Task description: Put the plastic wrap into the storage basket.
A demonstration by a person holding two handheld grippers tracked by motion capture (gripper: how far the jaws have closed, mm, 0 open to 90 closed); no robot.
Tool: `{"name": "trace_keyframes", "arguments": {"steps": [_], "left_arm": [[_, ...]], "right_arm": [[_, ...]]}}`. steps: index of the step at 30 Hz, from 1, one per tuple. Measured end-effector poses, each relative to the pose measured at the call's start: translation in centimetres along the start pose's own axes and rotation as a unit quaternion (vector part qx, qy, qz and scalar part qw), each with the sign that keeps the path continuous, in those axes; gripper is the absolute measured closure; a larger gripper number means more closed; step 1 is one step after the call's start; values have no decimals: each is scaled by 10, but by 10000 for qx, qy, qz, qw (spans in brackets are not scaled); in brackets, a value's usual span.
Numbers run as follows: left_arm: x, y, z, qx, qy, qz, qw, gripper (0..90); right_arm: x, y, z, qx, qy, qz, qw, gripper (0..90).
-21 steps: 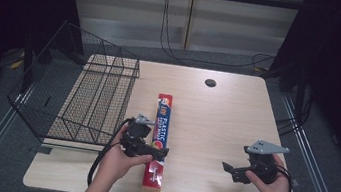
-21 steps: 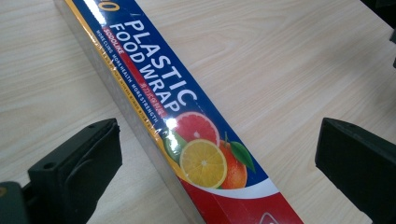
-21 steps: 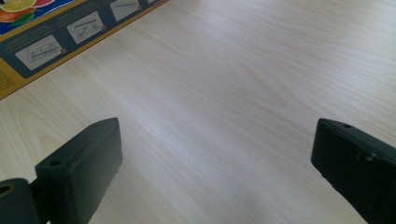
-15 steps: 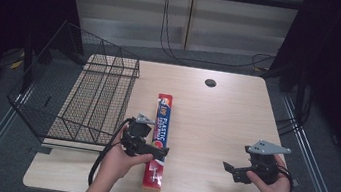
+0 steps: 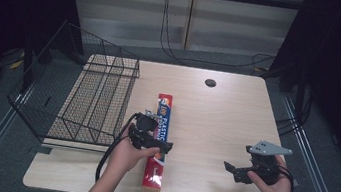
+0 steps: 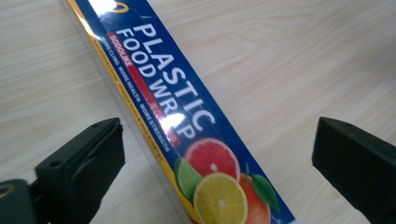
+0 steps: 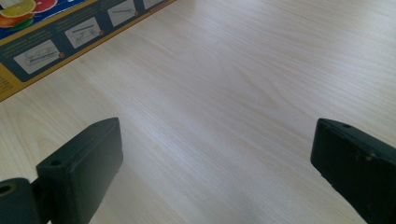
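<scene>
Food wrap box (image 6: 187,135) between open jaws

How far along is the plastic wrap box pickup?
Done: the left gripper is over the plastic food wrap box, jaws open on either side of it, as the left gripper view shows. In hand: nothing gripped; the box lies flat on the table. The right gripper is open over bare wood. Left: close, lift, and probably move it; the wire basket sits alongside.

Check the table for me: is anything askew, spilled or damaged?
Nothing stands out. The plastic wrap box lies flat and intact on the table, beside the upright wire basket. No spills.
</scene>
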State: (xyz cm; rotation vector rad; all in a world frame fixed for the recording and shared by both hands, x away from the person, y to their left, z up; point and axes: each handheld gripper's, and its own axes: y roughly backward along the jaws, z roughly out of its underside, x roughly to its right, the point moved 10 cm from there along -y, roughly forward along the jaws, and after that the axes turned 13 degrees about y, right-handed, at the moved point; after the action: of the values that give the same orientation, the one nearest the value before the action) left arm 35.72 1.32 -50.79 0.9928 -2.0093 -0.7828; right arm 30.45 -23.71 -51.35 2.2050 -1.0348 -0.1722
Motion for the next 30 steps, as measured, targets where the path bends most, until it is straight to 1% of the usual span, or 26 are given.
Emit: {"name": "trace_keyframes", "arguments": {"steps": [1, 4, 5, 6, 7, 9, 10, 11, 13, 14, 16, 17, 19, 20, 21, 22, 24, 25, 26, 27, 28, 30], "left_arm": [[-1, -1, -1, -30, 25, -2, 10000, 32], [-4, -6, -4, -83, 53, -132, 9999, 43], [-6, -7, -5, -85, 76, -140, 9998, 46], [-7, -8, -6, -112, 59, -185, 9997, 57], [-8, -10, -6, -158, 92, -140, 9997, 64], [-10, -12, -9, -127, 163, -185, 9996, 80], [-13, -12, -9, -200, 156, -211, 9995, 87], [-16, -13, -10, -218, 240, -247, 9992, 104], [-16, -14, -12, -180, 280, -271, 9991, 133], [-16, -14, -11, -219, 294, -263, 9990, 133], [-16, -15, -12, -236, 293, -260, 9990, 145], [-17, -15, -13, -252, 195, -285, 9991, 170], [-17, -16, -15, -224, 137, -291, 9992, 187], [-17, -16, -14, -269, 106, -270, 9992, 208], [-18, -17, -14, -294, 104, -297, 9991, 210], [-17, -19, -14, -277, 174, -319, 9990, 214], [-18, -21, -13, -362, 146, -364, 9986, 221], [-17, -22, -14, -294, 218, -364, 9987, 222], [-18, -23, -15, -314, 129, -409, 9986, 222], [-18, -24, -15, -285, 152, -425, 9986, 223], [-19, -25, -15, -310, 128, -450, 9984, 230], [-20, -26, -14, -373, 189, -491, 9979, 235]], "right_arm": [[0, 0, 0, 9, -8, 1, 10000, 22], [0, 0, -1, 15, 0, 14, 10000, 22], [1, 1, -1, 30, 13, 32, 10000, 22], [0, 1, -1, 39, -4, 11, 10000, 22], [0, 1, -2, 50, -4, 23, 10000, 22], [1, 1, -2, 69, 2, 24, 10000, 22], [1, 1, -2, 71, 4, 16, 10000, 22], [1, 1, -2, 69, 5, 11, 10000, 22], [1, 1, -2, 52, -9, -3, 10000, 22], [1, 1, -2, 52, -9, -3, 10000, 22], [2, 1, -2, 65, -13, 19, 10000, 22], [2, 2, -2, 72, -24, 38, 10000, 22], [2, 2, -3, 92, -20, 33, 9999, 22], [2, 2, -3, 91, -24, 4, 10000, 21], [2, 2, -3, 89, -23, 35, 10000, 22], [2, 2, -4, 100, -13, 42, 9999, 22], [1, 2, -4, 98, -2, 34, 9999, 22], [2, 2, -4, 100, -9, 41, 9999, 22], [2, 3, -4, 104, -9, 46, 9999, 22], [2, 3, -4, 106, -5, 21, 9999, 21], [2, 3, -5, 120, -10, 47, 9999, 22], [3, 4, -5, 129, -27, 60, 9999, 22]]}}
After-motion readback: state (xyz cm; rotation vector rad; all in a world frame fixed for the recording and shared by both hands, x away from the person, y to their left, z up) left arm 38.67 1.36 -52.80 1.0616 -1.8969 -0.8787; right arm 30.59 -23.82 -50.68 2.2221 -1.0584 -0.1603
